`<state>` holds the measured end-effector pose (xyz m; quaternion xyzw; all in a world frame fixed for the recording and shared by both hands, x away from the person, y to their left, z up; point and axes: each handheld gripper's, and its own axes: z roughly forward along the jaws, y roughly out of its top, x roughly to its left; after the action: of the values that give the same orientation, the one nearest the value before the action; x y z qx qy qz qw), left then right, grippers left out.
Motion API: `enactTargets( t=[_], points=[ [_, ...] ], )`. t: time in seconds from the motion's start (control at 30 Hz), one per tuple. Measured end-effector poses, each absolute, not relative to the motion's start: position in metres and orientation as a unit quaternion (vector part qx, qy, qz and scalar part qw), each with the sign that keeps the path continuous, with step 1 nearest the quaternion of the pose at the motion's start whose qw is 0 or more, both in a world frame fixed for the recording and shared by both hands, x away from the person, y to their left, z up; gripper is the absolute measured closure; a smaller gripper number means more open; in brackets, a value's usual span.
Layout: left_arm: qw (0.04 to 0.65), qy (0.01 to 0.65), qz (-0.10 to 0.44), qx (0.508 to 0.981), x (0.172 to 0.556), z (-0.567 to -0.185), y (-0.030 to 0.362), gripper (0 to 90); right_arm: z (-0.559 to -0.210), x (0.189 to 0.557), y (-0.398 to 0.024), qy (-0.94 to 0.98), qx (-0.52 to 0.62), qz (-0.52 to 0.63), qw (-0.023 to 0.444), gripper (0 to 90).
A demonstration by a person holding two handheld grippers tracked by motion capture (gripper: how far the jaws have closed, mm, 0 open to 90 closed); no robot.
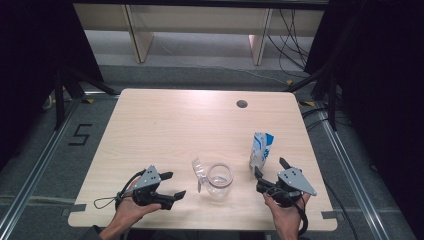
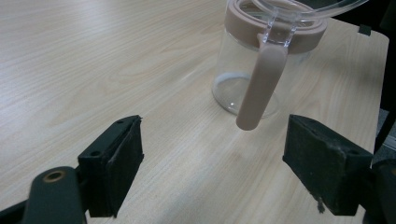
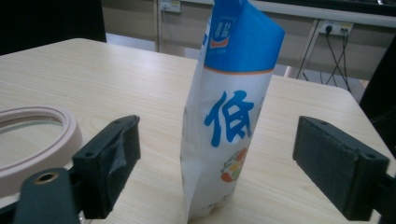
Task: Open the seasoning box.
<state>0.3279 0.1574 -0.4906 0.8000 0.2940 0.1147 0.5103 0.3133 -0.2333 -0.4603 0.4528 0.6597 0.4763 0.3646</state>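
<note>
Risk-wise: right gripper (image 1: 270, 169), jaws spread, lines up on the upright pouch (image 1: 261, 150) beside the open jar (image 1: 219, 180); a bump tips that pouch over. Left gripper (image 1: 173, 185) is spread too, empty.

The white and blue bag (image 3: 227, 116) has a big blue Chinese sign, "依" maybe. Small logo on top is too tiny to read. The floor mark (image 1: 80, 134) left of the desk (image 1: 165, 120) says "5".

One table (image 1: 165, 125) is counted. One clear glass jar (image 1: 220, 181) with a pinkish rim and one hinged lid (image 1: 199, 172) is seen on it. One blue-and-white pouch (image 1: 261, 150) is counted, standing upright. Two grippers are counted: one left gripper (image 1: 171, 185), one right gripper (image 1: 270, 167).
</note>
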Motion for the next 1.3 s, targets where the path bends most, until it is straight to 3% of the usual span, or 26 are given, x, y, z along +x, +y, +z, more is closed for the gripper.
enactTargets(
  t=[0.43,1.03,1.3],
  points=[
    [0.511,0.291,0.113,0.801,0.329,-0.491,0.157,19.1,-0.476,0.343,-0.225,0.658,0.456,0.461,0.382,15.6],
    [0.509,0.291,0.113,0.802,0.328,-0.491,0.156,19.5,-0.492,0.369,-0.215,0.653,0.479,0.464,0.358,15.9],
    [0.509,0.291,0.109,0.803,0.329,-0.492,0.156,19.5,-0.5,0.38,-0.214,0.653,0.47,0.466,0.368,16.3]
  ],
)
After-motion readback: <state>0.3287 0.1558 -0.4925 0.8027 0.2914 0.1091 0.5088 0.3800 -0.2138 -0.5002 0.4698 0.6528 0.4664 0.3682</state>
